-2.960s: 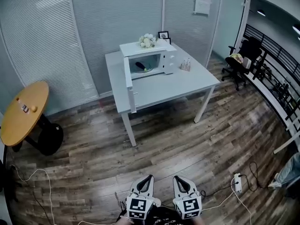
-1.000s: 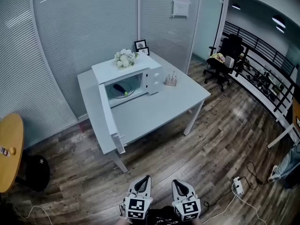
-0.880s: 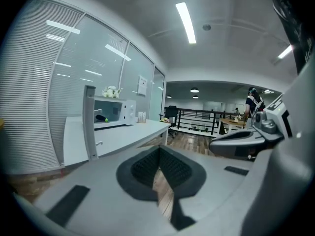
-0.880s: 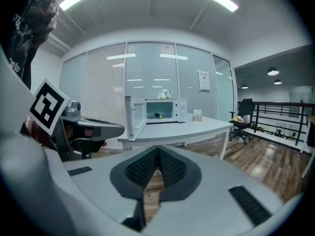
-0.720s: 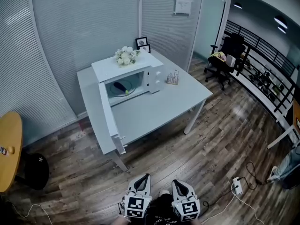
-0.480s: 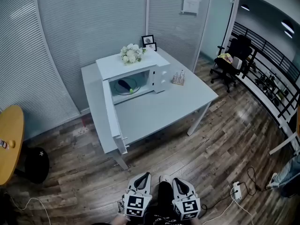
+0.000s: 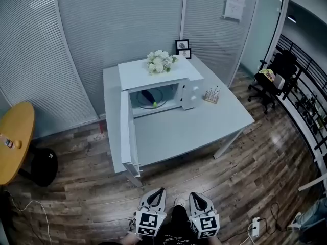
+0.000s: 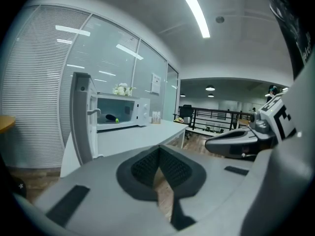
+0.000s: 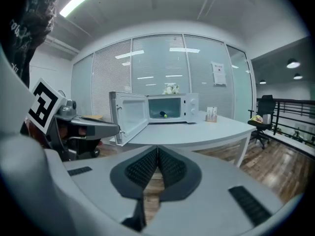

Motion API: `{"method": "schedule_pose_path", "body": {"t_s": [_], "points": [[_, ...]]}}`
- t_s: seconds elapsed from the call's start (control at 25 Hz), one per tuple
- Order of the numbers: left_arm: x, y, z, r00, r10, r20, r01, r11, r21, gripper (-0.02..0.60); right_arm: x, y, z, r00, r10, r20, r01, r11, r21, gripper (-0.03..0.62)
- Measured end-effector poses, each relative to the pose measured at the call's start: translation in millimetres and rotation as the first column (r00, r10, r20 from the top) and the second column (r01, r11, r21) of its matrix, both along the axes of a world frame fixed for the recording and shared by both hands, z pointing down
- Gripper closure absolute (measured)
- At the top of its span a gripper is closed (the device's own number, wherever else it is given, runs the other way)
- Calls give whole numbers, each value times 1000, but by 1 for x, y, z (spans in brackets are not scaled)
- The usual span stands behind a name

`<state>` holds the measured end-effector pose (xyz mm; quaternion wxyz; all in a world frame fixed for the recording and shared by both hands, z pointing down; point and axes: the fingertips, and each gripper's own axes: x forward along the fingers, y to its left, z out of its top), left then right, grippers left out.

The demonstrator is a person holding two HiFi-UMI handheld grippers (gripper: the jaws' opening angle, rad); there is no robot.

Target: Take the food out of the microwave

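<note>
Lighting is even, cool and moderately bright. The source is a ceiling strip light, mirrored as streaks on the glass wall. The microwave cavity sits in shade. The floor shows soft sheen. All views bend strongly at the edges; both gripper views have black corners and blurred near foreground.

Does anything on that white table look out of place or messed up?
Nothing spilled or damaged. The white microwave has its door wide open, out to the front edge of the white table, dark food inside. A white flower bouquet sits on top.
</note>
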<state>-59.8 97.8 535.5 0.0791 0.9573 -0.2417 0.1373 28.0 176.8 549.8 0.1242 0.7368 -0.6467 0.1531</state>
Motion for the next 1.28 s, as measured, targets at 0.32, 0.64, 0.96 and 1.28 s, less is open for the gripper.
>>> {"method": "schedule_pose_path", "body": {"t_s": [0.32, 0.64, 0.96, 1.28], "points": [[44, -41, -1, 996, -88, 14, 88, 996, 2, 574, 50, -51, -3, 996, -91, -2, 91, 996, 14, 589], [77, -68, 3, 979, -203, 16, 204, 978, -47, 574, 87, -86, 0, 979, -204, 12, 204, 979, 3, 589], [102, -87, 7, 945, -326, 20, 326, 944, -58, 574, 120, -116, 1, 948, -317, 6, 317, 949, -3, 589], [116, -102, 5, 935, -352, 28, 353, 935, -19, 574, 134, -133, 5, 937, -347, 26, 347, 938, -6, 589]]}}
